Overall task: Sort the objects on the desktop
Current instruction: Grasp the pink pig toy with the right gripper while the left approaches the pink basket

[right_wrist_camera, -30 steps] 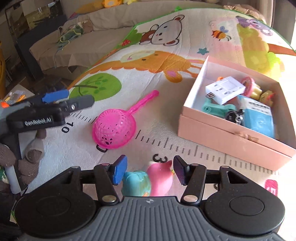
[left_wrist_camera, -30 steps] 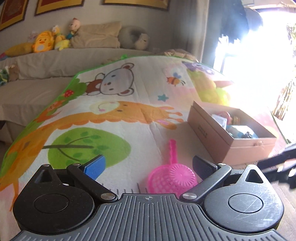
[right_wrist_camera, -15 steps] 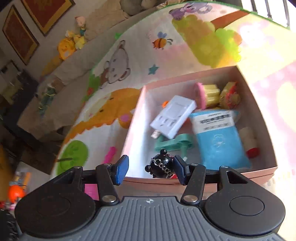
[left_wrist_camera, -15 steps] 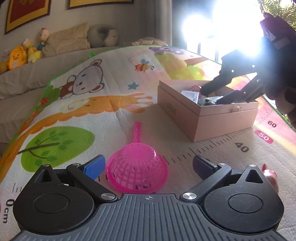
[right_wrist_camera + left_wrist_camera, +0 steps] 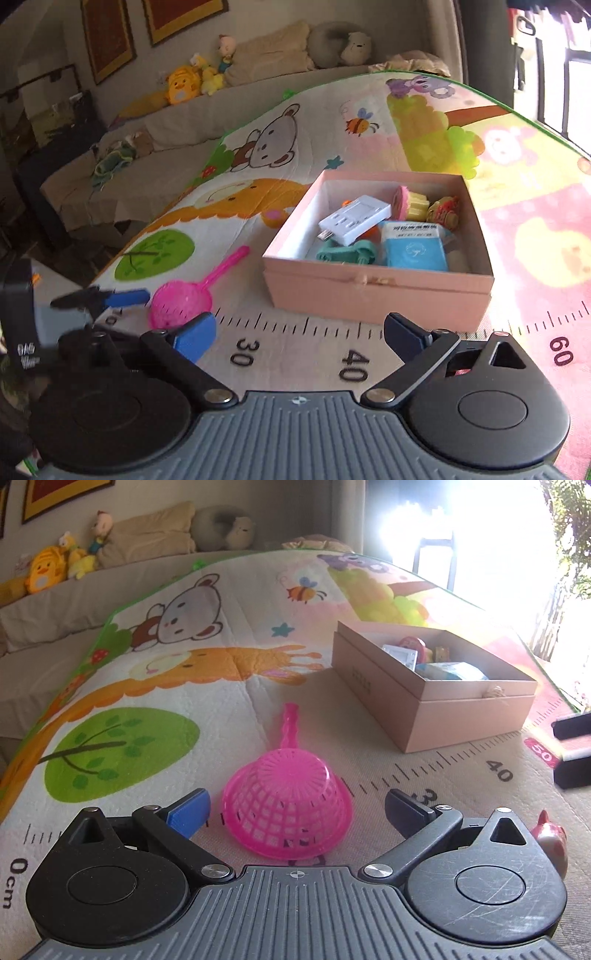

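A pink toy strainer [image 5: 288, 812] lies upside down on the play mat, between the open fingers of my left gripper [image 5: 295, 808]; it also shows in the right wrist view [image 5: 183, 302]. A pink open box [image 5: 376, 291] holds a white adapter [image 5: 354, 218], a blue packet [image 5: 413, 251], a teal clip and small toys; the left wrist view shows it at the right [image 5: 461, 709]. My right gripper [image 5: 299, 336] is open and empty, in front of the box. A pink pig toy [image 5: 552, 840] sits at my left gripper's right.
The colourful play mat [image 5: 166, 701] has a printed ruler along its front. A sofa with plush toys [image 5: 181, 86] stands behind. Bright window glare fills the right side. My left gripper shows in the right wrist view [image 5: 99, 299].
My right gripper carried a small black charm over the box, let it go, opened wide and pulled back in front of the box. My left gripper moved up around the strainer.
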Available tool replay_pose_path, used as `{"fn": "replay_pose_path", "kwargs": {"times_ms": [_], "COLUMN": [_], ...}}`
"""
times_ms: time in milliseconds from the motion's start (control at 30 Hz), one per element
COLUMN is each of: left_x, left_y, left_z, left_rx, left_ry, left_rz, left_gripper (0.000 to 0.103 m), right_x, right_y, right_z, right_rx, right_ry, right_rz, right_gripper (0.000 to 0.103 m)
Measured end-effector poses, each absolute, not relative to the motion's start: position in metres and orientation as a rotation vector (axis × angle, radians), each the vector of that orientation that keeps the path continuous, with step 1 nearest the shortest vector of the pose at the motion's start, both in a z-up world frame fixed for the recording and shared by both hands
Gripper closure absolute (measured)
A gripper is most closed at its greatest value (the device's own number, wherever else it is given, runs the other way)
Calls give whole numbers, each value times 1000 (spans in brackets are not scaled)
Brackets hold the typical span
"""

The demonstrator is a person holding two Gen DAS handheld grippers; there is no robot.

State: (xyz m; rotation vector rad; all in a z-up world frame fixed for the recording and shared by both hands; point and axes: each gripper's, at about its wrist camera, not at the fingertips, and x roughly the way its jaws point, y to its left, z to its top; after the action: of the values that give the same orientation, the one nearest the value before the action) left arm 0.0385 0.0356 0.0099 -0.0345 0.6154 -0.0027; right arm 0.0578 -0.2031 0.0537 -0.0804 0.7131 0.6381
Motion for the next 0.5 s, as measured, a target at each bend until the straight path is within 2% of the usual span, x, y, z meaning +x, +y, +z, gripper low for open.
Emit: {"fn": "replay_pose_path", "kwargs": {"times_ms": [100, 167, 500], "left_x": [38, 39, 41], "left_y": [36, 36, 35], "left_z": [10, 10, 9], "left_rx": [-32, -31, -27], "left_ry": [618, 619, 640], "left_rz": [27, 40, 69], "left_gripper": [0, 0, 0], "right_x": [31, 36, 135], "right_y": [-188, -192, -173], "right_z": [43, 48, 38], "right_rx": [-258, -259, -118], "right_ry": [660, 612, 807], "right_rz": [675, 634, 640], "right_gripper": [5, 5, 5]}}
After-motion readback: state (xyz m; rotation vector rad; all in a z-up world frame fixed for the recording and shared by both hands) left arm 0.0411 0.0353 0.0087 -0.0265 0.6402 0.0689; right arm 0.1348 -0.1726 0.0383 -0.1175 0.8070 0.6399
